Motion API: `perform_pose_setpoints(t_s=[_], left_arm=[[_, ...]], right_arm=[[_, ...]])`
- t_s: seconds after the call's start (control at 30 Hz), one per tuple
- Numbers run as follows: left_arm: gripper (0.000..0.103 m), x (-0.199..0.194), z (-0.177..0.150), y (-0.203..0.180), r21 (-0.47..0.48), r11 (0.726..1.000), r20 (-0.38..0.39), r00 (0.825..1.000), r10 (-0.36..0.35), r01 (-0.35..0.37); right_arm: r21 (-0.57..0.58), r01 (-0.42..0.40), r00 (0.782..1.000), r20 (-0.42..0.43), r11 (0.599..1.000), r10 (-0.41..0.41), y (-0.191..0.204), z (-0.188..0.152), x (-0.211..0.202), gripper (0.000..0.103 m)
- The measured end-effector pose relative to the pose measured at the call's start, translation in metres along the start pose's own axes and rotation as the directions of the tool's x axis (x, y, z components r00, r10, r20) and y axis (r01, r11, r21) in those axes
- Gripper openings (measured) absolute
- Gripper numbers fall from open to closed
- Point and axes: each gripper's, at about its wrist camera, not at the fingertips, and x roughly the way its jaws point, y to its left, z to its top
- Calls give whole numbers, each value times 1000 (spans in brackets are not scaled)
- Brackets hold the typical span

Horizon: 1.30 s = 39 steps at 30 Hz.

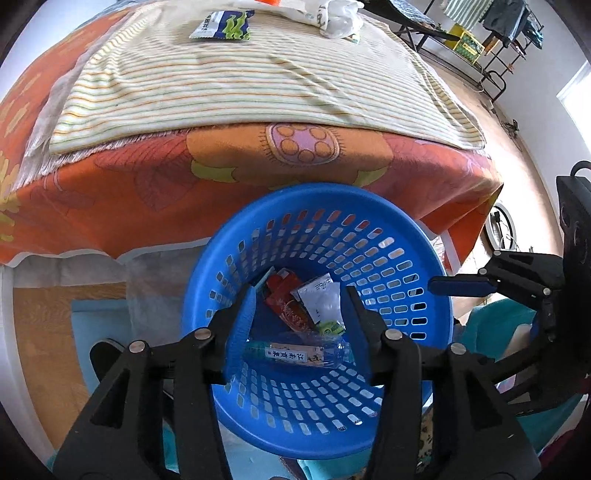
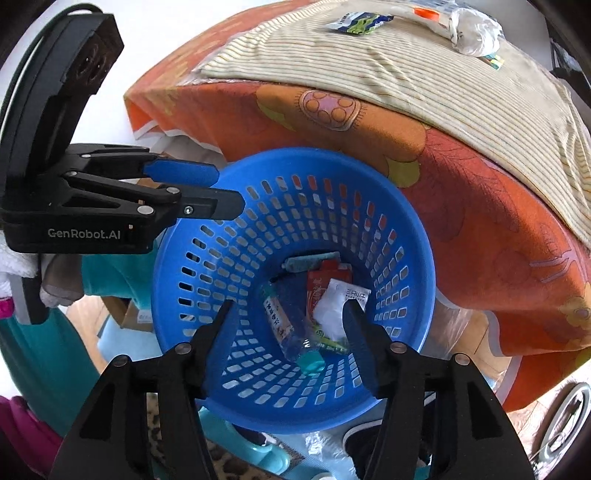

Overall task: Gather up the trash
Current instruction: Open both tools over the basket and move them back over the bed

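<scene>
- Trash split between two places: part already in the blue basket [image 1: 388, 229], part left on the bed [image 1: 229, 177].
- In basket: clear plastic bottle [image 1: 299, 353] with teal cap and paper label, lying on its side; red sachet [image 1: 290, 301]; white sachet [image 1: 321, 299]; small green-printed wrapper [image 2: 325, 338].
- On striped blanket [image 1: 258, 81], far end: blue-and-green snack packet [image 1: 221, 24], flat; crumpled white plastic bag [image 1: 338, 16] near it, apart from the packet.
- Handling, judged: all very light. Packet thin, glossy film, likely slippery and limp; best pinched at a raised edge or corner, since soft blanket gives underneath. Bag soft, crushable; any bunched fold serves.
- Bottle thin-walled, dents easily; no fragility concern.
- Basket: rigid moulded plastic, round, flared wall with slotted perforations, smooth rolled rim.
- Blanket: soft knit, fine yellow-green stripes, wrinkled; over orange floral bedspread [image 1: 147, 184].
- Left tool [image 1: 301, 302]: fingers apart, nothing between them, poised over basket.
- Right tool [image 2: 288, 314]: fingers apart, empty, also over basket.
</scene>
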Motion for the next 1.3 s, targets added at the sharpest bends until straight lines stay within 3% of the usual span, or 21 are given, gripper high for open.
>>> perform_pose_setpoints(t_s=[0.5, 0.73, 0.83, 0.93, 1.13, 1.3], left_arm=[[49, -7, 13, 10, -60, 998, 12, 1000, -12, 12], [49, -26, 46, 19, -92, 996, 70, 997, 6, 0], [59, -32, 61, 23, -111, 994, 94, 996, 9, 2], [59, -37, 78, 29, -128, 992, 114, 993, 16, -2], [59, -39, 113, 38, -137, 990, 134, 990, 42, -24], [67, -36, 141, 45, -149, 989, 147, 988, 40, -18]], right_arm=[[71, 5, 997, 71, 997, -10, -16, 10, -21, 58], [111, 6, 989, 148, 994, -22, -32, 34, -45, 58], [126, 17, 982, 182, 992, -40, -40, 45, -57, 58], [150, 11, 977, 208, 989, -43, -48, 56, -66, 64], [186, 27, 961, 266, 982, -77, -66, 81, -83, 65], [182, 64, 945, 305, 981, -118, -85, 106, -98, 67]])
